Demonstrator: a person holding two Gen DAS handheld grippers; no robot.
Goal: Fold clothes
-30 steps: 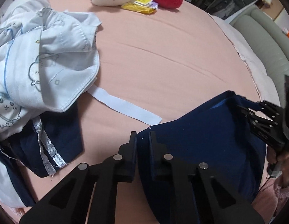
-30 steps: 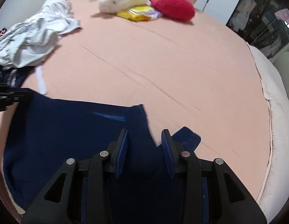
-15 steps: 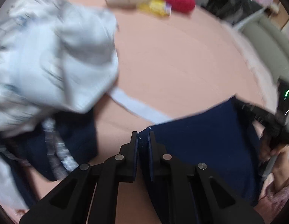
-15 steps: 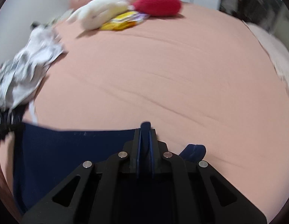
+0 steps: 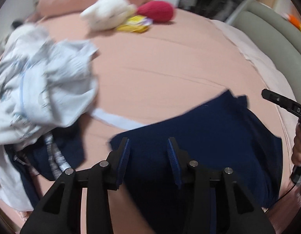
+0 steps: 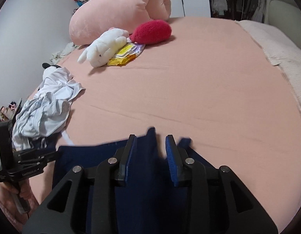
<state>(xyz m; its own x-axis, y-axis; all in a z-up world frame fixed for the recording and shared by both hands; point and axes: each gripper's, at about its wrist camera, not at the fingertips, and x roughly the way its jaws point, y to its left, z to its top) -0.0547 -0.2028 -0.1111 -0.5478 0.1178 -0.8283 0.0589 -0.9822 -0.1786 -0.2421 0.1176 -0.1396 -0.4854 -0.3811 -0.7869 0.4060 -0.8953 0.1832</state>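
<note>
A navy garment lies spread on the pink bed sheet, close to the near edge. My left gripper hovers over the garment's left corner. Its jaws are opening and the pads touch no cloth. In the right wrist view my right gripper is above the garment's right part. Its jaws are opening too, and a loose navy fold stands between the pads without being pressed. Each gripper shows at the edge of the other's view, held by a hand.
A crumpled pile of pale blue and white clothes lies at the left, over a dark piece with lace trim and a white strip. A white plush toy, a red cushion, a yellow packet and a big pink pillow sit at the far end.
Half a second ago both grippers were shut on the navy garment's far edge. Both have now opened, let it go, and drawn up and back; the garment rests on the bed.
</note>
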